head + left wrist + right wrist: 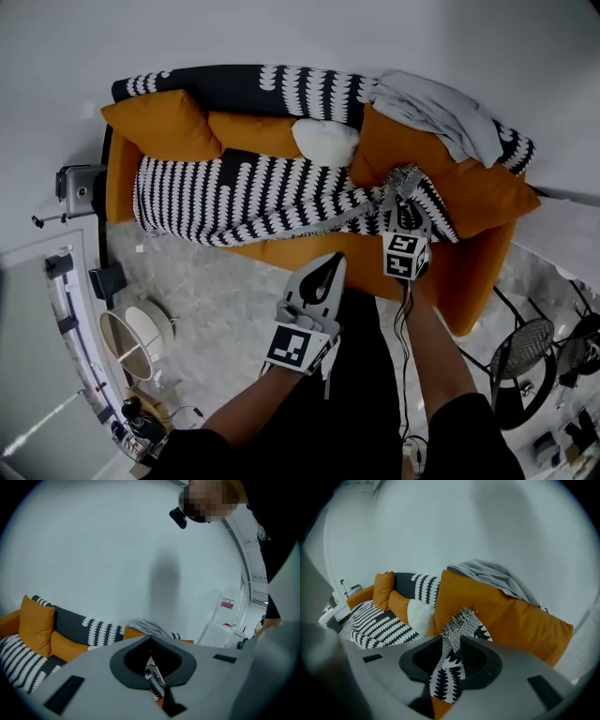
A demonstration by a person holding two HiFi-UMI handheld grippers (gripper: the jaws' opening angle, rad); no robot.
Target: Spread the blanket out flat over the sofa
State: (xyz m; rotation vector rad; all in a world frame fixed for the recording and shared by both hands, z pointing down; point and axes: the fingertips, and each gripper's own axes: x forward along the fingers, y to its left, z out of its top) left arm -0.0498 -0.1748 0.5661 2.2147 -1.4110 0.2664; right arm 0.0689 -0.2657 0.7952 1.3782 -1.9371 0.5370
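Observation:
The orange sofa (480, 192) carries a black-and-white patterned blanket (244, 192) that covers its seat and part of its backrest. One fringed corner (459, 619) of the blanket is pulled up towards the right armrest. My right gripper (404, 204) is at that corner; in the right gripper view (451, 641) the strip of blanket runs between the jaws, which stand a little apart and do not press it. My left gripper (330, 264) hangs in front of the sofa's front edge, jaws shut and empty; its own view (150, 638) looks at the wall above the sofa.
A grey throw (441, 108) drapes over the backrest at the right. A white pillow (326, 141) and orange cushions (159, 127) lie on the seat. A side table (80, 187) stands left of the sofa, a round basket (136, 337) on the floor, a fan (525, 352) at the right.

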